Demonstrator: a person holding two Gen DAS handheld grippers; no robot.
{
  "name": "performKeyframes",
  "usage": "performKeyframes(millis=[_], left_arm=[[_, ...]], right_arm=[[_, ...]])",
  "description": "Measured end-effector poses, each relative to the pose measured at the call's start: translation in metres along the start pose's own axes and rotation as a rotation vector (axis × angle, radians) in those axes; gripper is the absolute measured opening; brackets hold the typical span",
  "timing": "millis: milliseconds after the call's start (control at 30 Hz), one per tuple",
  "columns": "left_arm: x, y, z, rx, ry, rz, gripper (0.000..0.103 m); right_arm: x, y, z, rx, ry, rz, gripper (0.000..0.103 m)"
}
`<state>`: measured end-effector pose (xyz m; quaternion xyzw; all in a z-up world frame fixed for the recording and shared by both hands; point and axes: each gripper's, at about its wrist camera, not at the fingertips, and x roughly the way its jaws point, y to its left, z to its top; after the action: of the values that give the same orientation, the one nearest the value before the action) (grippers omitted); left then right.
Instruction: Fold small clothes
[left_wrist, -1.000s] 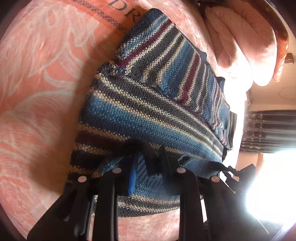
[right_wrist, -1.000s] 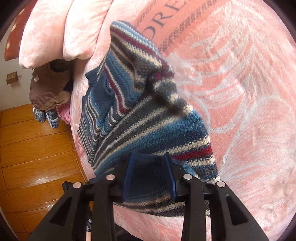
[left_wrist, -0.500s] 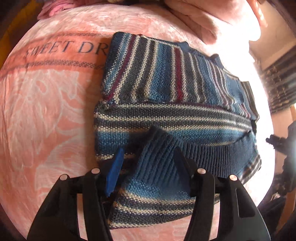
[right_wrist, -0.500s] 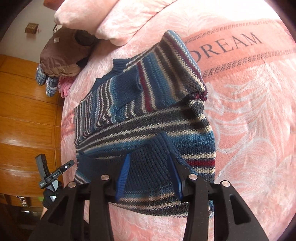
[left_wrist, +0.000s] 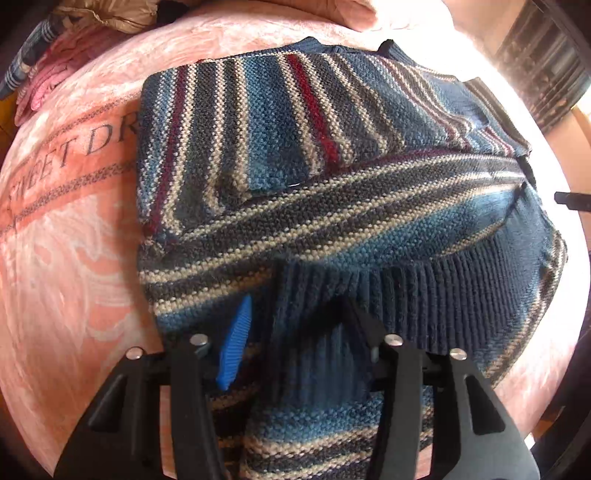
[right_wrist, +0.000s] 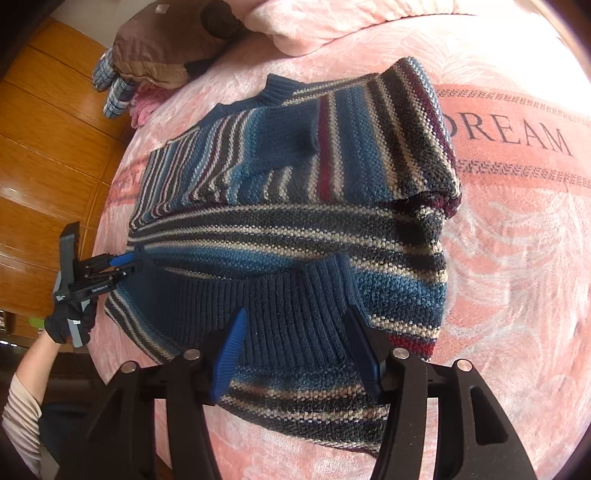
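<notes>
Below, both black two-finger grippers, left (left_wrist: 295, 339) and right (right_wrist: 295, 343), hovered with fingers spread, gripping nothing, over the folded blue striped knitted sweater (right_wrist: 295, 206) lying on the pink bedspread (right_wrist: 517, 258).

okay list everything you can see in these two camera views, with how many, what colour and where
striped sweater: one, blue, grey, cream and dark red, folded on the bedspread
bedspread: one, pink with lettering, under the sweater
pillow: at least one, pink, at the bed's head
clothes pile: one, brown, plaid and pink, at the bed's far corner
wooden floor: orange-brown, beside the bed
left gripper: black, blue pads, open over the ribbed hem
right gripper: same, open over the hem
gloved hand: one, dark, holding the left gripper
</notes>
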<state>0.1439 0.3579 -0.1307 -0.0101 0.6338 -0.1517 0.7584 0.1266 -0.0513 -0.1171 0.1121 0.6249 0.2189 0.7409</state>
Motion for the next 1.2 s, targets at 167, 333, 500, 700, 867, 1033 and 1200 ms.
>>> performKeyframes(millis=[167, 333, 500, 700, 867, 1033, 1200], left_arm=[[0.001, -0.004, -0.001, 0.017, 0.016, -0.043, 0.036], [0.005, -0.008, -0.007, 0.022, 0.033, -0.028, 0.048], [0.006, -0.016, -0.002, 0.041, 0.011, 0.004, 0.036], [-0.02, -0.029, -0.01, 0.052, -0.046, -0.032, 0.014], [-0.058, -0.023, -0.024, 0.012, -0.137, -0.081, 0.013], [-0.091, -0.021, -0.006, -0.056, -0.256, -0.103, 0.013], [-0.125, -0.017, 0.043, -0.122, -0.385, -0.096, 0.013]], right_arm=[[0.02, -0.003, 0.008, -0.073, 0.043, -0.041, 0.057], [0.047, -0.009, 0.01, -0.106, 0.099, -0.103, 0.069], [0.053, 0.006, 0.005, -0.218, 0.081, -0.159, 0.035], [0.018, 0.019, -0.003, -0.265, 0.038, -0.064, 0.014], [-0.023, 0.023, -0.005, -0.274, 0.013, -0.022, 0.012], [-0.064, 0.026, 0.008, -0.217, -0.089, 0.048, 0.012], [-0.096, 0.03, 0.049, -0.192, -0.212, 0.051, 0.011]])
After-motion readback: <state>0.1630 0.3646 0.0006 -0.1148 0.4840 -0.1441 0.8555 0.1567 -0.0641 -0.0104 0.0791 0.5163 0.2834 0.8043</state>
